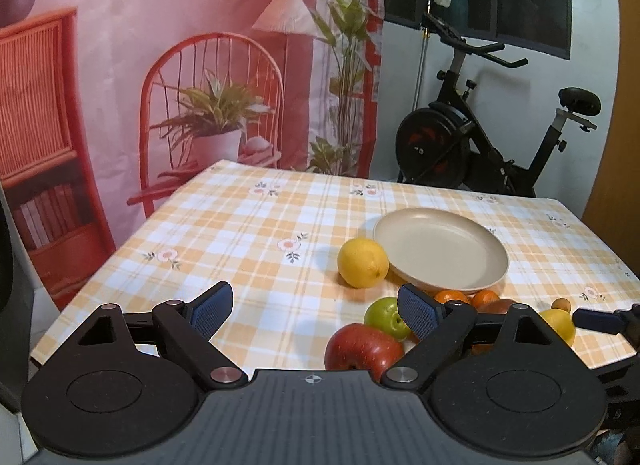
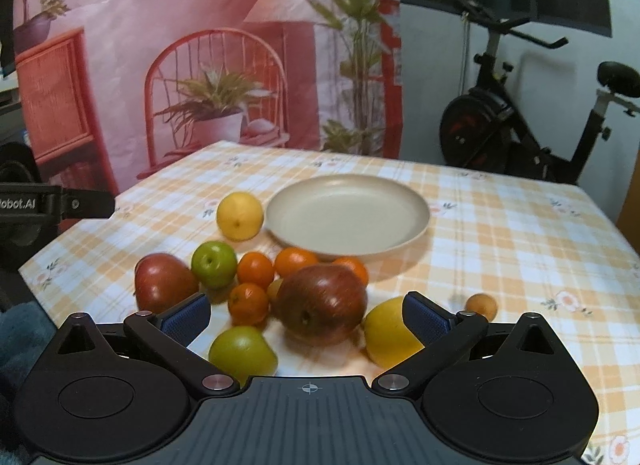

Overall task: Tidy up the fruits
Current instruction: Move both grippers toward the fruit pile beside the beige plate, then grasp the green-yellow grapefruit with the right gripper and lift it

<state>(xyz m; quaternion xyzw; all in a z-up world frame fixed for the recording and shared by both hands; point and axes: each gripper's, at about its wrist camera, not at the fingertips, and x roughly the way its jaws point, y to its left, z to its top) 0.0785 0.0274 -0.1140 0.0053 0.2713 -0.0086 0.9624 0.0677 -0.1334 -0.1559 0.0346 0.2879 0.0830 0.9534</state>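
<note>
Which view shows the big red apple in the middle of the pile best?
The right wrist view: the big red apple sits whole and unblocked, straight ahead between the open right gripper's fingers, though slightly blurred. In the left wrist view only a dark sliver shows behind the left gripper's finger.

Home room: exercise bike [image 1: 496,133], checked tablecloth [image 1: 248,225]
</note>
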